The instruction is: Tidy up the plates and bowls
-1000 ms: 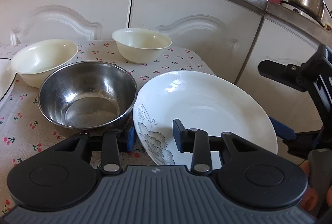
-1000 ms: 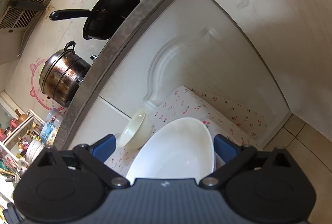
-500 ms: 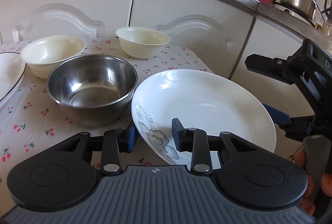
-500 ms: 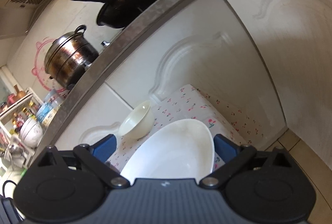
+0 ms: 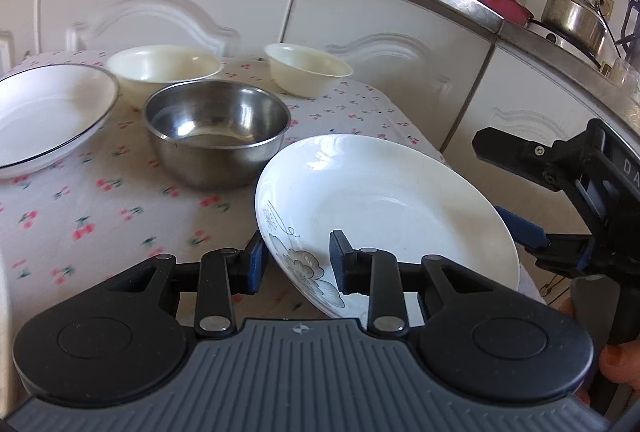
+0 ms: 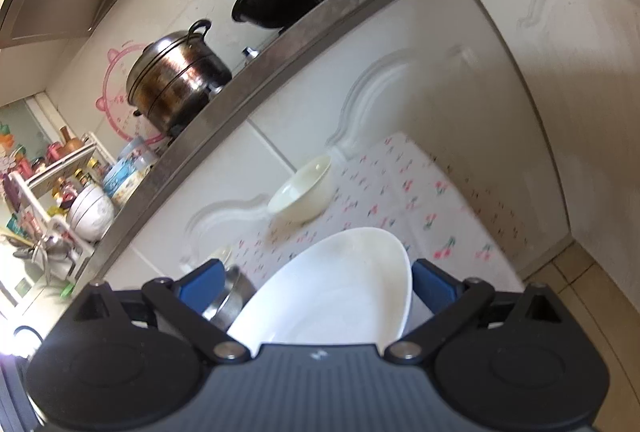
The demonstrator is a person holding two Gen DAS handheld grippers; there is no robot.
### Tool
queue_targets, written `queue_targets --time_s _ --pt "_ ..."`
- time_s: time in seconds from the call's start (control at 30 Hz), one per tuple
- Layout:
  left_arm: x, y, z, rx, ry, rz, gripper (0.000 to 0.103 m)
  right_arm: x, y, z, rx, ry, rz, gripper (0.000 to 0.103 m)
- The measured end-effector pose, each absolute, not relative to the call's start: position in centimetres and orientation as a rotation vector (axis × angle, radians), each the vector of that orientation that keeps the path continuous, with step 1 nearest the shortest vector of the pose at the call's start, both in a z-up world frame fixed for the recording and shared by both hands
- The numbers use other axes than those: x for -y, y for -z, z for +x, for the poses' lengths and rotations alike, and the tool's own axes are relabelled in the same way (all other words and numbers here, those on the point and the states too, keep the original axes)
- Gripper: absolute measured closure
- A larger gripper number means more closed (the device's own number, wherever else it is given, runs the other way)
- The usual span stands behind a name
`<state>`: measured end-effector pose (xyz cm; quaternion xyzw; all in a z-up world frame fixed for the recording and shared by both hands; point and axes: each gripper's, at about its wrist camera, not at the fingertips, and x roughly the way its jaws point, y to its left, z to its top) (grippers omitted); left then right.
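Left wrist view: the left gripper (image 5: 298, 262) pinched the near-left rim of the flowered white plate (image 5: 392, 208), one pad under, one on top. The plate sat at the near right of the cloth-covered worktop (image 5: 100, 216), just beside the steel bowl (image 5: 218, 130). A black-rimmed plate (image 5: 48, 112) lay far left. Judged glazed ceramic: stiff, slippery, breakable; best held at opposite rims.

Right wrist view: the right gripper (image 6: 316, 282) stood spread wide, with the plate's (image 6: 332, 296) edge between its fingers; contact could not be confirmed. A cream bowl (image 6: 302, 192) stood beyond.
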<state>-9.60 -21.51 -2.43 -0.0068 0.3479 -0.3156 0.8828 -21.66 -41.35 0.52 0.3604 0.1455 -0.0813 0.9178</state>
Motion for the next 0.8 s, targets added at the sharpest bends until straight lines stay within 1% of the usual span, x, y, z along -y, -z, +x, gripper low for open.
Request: queue_targets --time_s 0.23,0.27,0.3,0.47,0.57,0.67,0.8 --pt "18.9 2.5 -10.5 -0.712 0.625 0.008 0.069 38.7 -1.0 -21.2 -0.342 0.125 0.671 0.004" --pt "18.9 2.5 -10.5 -0.71 0.629 0.013 0.069 38.7 -0.8 -21.2 -0.35 0.13 0.668 0.005" --pt "19.0 2.6 -10.2 -0.709 0.632 0.016 0.069 38.8 -0.8 -21.0 -0.358 0.142 0.668 0.007" --pt "19.8 2.7 -9.4 -0.696 0.62 0.026 0.069 39.3 -0.2 -20.3 -0.393 0.194 0.678 0.026" --pt "20.3 2.9 -8.9 -0.677 0.614 0.05 0.067 39.1 0.4 -19.6 -0.443 0.209 0.661 0.033" --pt "20.3 2.8 -8.7 -0.683 0.612 0.036 0.067 38.6 0.6 -19.3 -0.462 0.224 0.62 0.035" --pt "20.2 2.6 -8.5 -0.702 0.606 0.008 0.068 38.7 0.6 -19.7 -0.453 0.23 0.64 0.037"
